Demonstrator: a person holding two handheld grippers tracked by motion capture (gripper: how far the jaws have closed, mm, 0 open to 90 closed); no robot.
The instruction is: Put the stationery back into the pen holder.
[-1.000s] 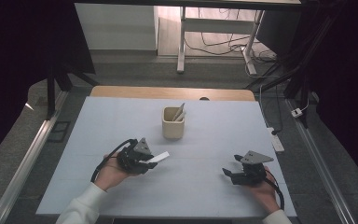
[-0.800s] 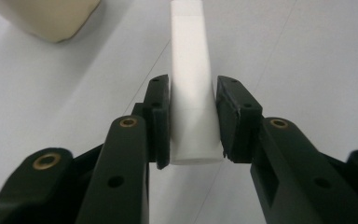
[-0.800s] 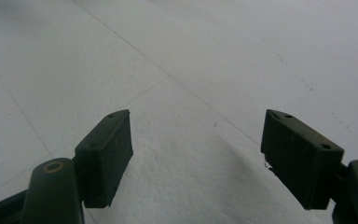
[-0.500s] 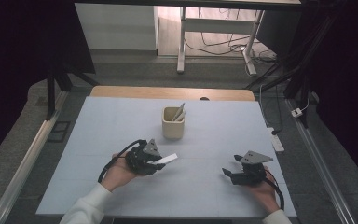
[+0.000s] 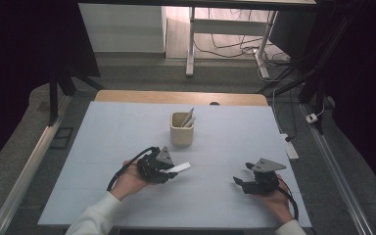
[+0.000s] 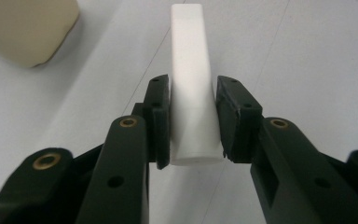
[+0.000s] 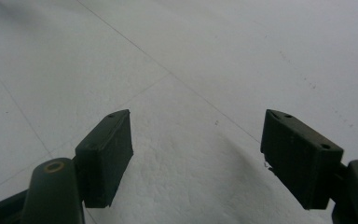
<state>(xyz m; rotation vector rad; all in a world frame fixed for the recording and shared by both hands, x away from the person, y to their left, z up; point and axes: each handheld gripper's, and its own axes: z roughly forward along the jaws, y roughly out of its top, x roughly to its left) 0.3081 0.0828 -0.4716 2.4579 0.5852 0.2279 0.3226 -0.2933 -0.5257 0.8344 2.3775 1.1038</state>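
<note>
Smooth white rectangular bar (image 6: 192, 88) pinched by left gripper (image 5: 169, 172), carried nearer beige cup (image 5: 181, 129); right gripper (image 7: 196, 158) jaws spread.

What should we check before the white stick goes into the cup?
1. White stick clamped between the left gripper jaws: ok.
2. Stick sits straight in the grip: ok.
3. Beige cup upright on the table: ok.
4. Room left in the cup, which already holds pale sticks: cannot tell.
5. Right gripper open, holding nothing, off to the side: ok.
6. Bare table between stick and cup: ok.
</note>
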